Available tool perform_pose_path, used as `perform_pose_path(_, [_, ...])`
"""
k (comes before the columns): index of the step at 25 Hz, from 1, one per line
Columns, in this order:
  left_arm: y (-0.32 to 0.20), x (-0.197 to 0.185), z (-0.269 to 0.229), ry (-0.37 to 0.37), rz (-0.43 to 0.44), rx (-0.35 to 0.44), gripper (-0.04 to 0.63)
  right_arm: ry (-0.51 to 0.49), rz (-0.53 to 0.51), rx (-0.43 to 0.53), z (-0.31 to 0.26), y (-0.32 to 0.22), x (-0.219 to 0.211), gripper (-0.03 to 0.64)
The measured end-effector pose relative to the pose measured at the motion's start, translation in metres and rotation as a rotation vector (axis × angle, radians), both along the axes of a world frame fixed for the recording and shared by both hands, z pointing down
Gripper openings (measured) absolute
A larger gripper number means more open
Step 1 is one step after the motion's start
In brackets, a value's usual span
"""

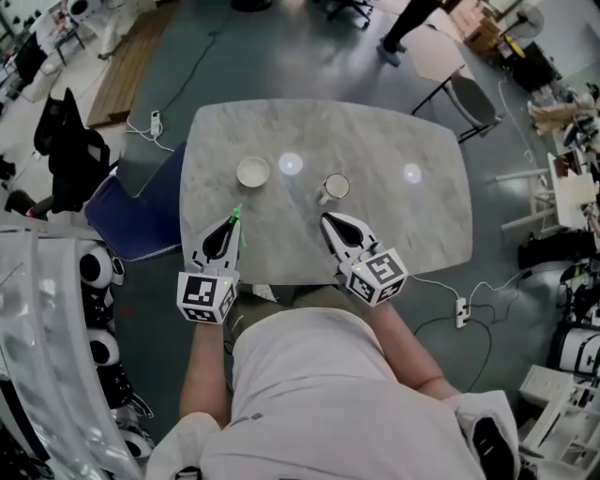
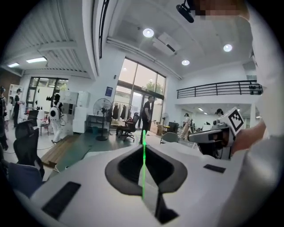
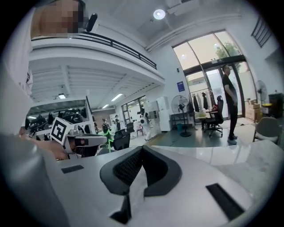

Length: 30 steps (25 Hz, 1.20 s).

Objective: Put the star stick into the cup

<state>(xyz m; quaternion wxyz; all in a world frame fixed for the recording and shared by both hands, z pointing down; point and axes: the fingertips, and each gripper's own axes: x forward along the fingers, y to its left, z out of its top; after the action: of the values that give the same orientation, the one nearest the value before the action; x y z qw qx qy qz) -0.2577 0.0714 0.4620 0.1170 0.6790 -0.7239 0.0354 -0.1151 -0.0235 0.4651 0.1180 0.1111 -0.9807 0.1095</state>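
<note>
My left gripper [image 1: 232,219] is shut on the thin green star stick [image 1: 236,214], held above the near left part of the marble table [image 1: 412,225]. In the left gripper view the stick [image 2: 143,159] runs straight up between the closed jaws of the left gripper [image 2: 144,148]. A white mug [image 1: 334,187] stands at mid table, just beyond my right gripper [image 1: 325,218]. A round white cup [image 1: 252,172] sits to its left, beyond the stick's tip. The right gripper [image 3: 142,148] is shut with nothing in it. Its view catches the green star [image 3: 109,142] beside the left gripper [image 3: 77,141].
A blue chair [image 1: 131,220] stands at the table's left side and a grey chair [image 1: 469,98] at its far right corner. Power strips [image 1: 156,122] and cables lie on the floor. A person's legs [image 1: 403,28] show at the far side. White robot parts [image 1: 94,267] crowd my left.
</note>
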Motion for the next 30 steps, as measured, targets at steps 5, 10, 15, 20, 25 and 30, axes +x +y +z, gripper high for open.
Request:
perform_pose_path(5, [-0.045, 0.011, 0.004, 0.004, 0.128, -0.004, 0.015, 0.005, 0.148, -0.016, 0.007, -0.025, 0.027, 0.011])
perform_pose_path(10, [-0.091, 0.031, 0.005, 0.002, 0.229, -0.010, 0.015, 0.009, 0.258, -0.037, 0.016, -0.048, 0.059, 0.011])
perform_pose_path(15, [-0.135, 0.051, -0.003, 0.004, 0.268, 0.001, 0.015, 0.016, 0.320, -0.059, 0.025, -0.074, 0.094, 0.011])
perform_pose_path(20, [-0.180, 0.075, -0.009, -0.017, 0.325, 0.007, 0.015, 0.013, 0.377, -0.081, 0.032, -0.094, 0.125, 0.011])
perform_pose_path(25, [-0.218, 0.098, -0.021, -0.041, 0.371, 0.025, 0.015, 0.015, 0.437, -0.098, 0.037, -0.107, 0.160, 0.011])
perform_pose_path(30, [-0.249, 0.118, -0.025, -0.049, 0.421, 0.035, 0.015, 0.014, 0.496, -0.101, 0.038, -0.119, 0.186, 0.011])
